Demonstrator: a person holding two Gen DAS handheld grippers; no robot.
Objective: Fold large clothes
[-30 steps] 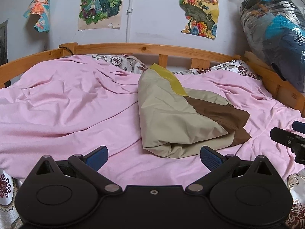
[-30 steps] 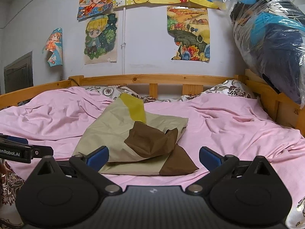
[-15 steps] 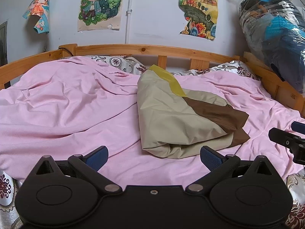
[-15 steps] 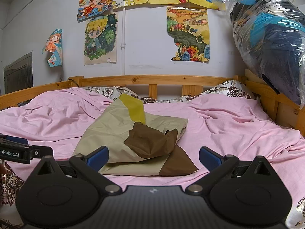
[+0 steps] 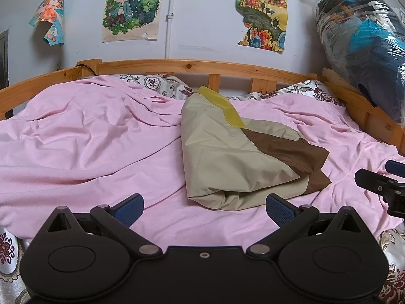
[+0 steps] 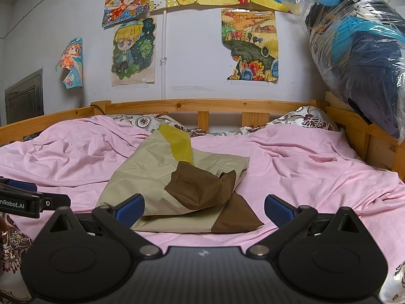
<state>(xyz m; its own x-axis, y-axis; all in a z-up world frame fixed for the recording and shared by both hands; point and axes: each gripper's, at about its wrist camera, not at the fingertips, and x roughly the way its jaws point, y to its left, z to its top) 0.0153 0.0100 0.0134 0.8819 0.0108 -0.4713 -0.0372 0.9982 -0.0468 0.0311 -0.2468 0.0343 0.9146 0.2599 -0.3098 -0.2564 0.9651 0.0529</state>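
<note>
**Folded garment on bed, both jaws open**

Left wrist view: left gripper (image 5: pixel 203 206) jaws spread wide, empty. Folded garment (image 5: pixel 235 157) (tan, brown, yellow) lies on pink sheet (image 5: pixel 88 147), ahead.

Right wrist view: right gripper (image 6: pixel 204 207) jaws spread, empty, near the garment's front edge.

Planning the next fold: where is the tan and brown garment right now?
The garment lies bunched mid-bed on the pink sheet, ahead of both open grippers, nearer the right one.
</note>
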